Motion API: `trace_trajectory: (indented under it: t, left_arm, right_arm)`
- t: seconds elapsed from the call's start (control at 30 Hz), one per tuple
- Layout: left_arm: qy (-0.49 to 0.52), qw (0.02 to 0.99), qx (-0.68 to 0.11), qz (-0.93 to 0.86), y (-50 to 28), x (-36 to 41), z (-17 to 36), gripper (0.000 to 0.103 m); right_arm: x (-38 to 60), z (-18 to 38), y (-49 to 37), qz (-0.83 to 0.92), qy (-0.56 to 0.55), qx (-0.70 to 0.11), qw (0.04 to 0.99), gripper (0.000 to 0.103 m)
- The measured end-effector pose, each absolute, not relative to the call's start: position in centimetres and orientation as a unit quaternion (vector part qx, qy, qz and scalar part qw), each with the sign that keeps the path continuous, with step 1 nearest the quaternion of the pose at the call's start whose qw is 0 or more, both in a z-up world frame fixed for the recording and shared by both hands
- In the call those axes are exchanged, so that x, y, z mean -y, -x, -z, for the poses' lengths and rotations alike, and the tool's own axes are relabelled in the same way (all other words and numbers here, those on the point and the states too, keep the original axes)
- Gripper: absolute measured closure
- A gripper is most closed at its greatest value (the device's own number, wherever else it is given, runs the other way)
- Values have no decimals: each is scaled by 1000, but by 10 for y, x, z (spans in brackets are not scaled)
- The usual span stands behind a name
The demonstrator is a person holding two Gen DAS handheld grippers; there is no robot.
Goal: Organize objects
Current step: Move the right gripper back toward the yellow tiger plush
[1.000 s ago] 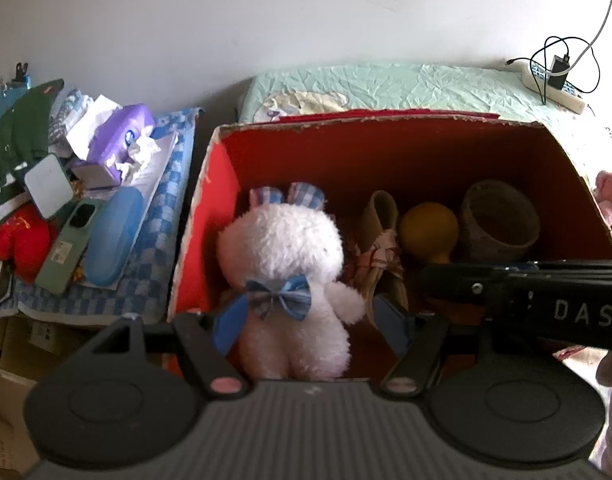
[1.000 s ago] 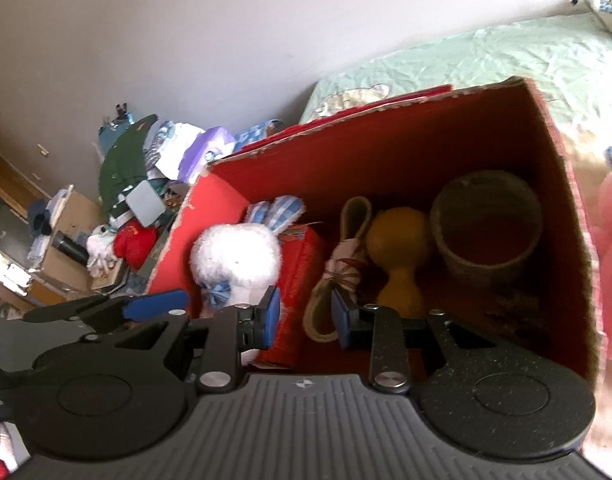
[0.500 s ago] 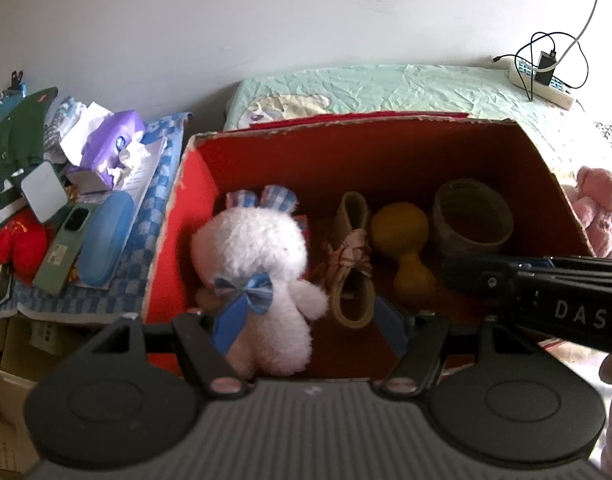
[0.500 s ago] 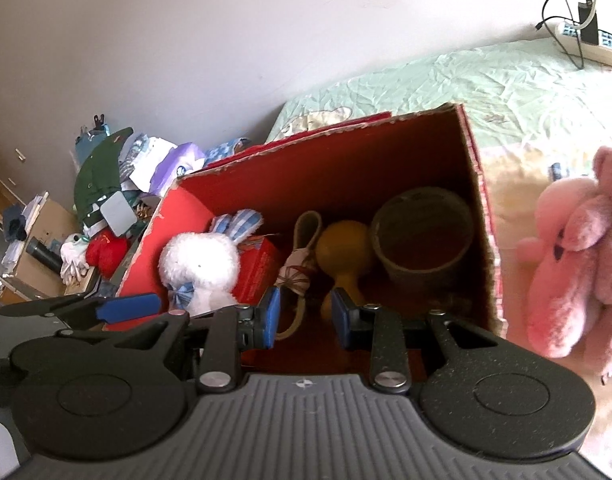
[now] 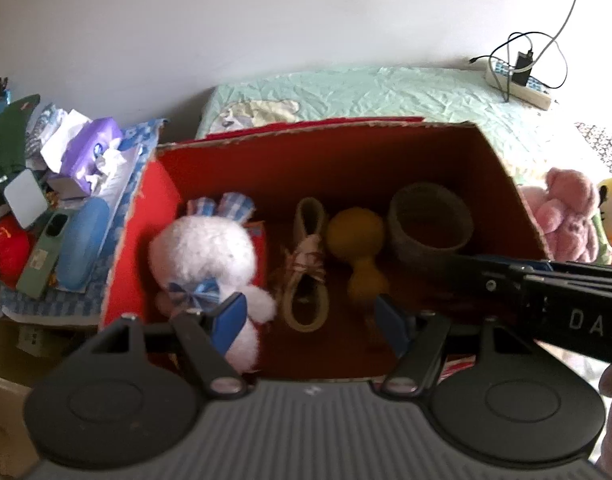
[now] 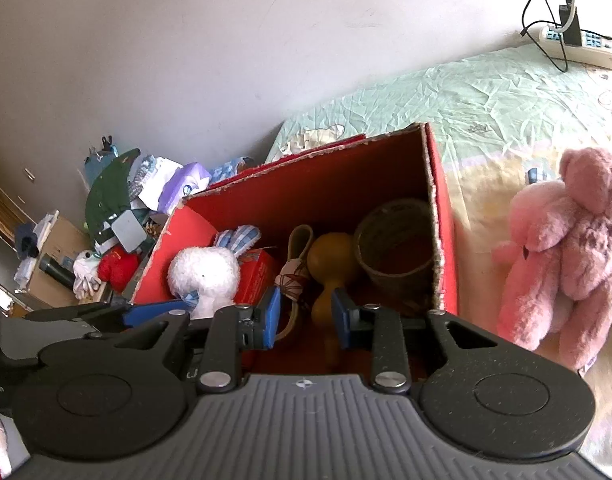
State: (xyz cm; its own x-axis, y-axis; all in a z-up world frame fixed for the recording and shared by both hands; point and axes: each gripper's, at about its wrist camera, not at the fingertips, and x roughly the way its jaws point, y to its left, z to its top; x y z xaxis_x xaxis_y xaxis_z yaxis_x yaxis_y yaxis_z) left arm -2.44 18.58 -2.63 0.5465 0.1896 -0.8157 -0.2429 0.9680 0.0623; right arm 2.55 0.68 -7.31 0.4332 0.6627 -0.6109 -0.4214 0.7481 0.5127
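While both grippers hang empty above the red box (image 5: 153, 216), nothing is held.
Left gripper (image 5: 312, 318) and right gripper (image 6: 306, 316) are kept parted; a pink bear (image 6: 566, 248) is left outside the box, probably next.

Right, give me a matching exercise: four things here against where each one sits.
Things:
1. white bunny
2. basket
3. pink bear
4. power strip

Places:
A. on the bed, outside the box
B. box, right end
C. far on the bed, by the wall
D. box, left end

Pairs: 1-D, 2-B, 3-A, 4-C
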Motion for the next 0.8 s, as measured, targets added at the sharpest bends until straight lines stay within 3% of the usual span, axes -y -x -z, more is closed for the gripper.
trace_trajectory:
  t: [0.8]
  left_arm:
    - [7, 901, -431, -43, -10, -34, -8, 32]
  right_arm:
    - [160, 52, -26, -298, -204, -378, 852, 71]
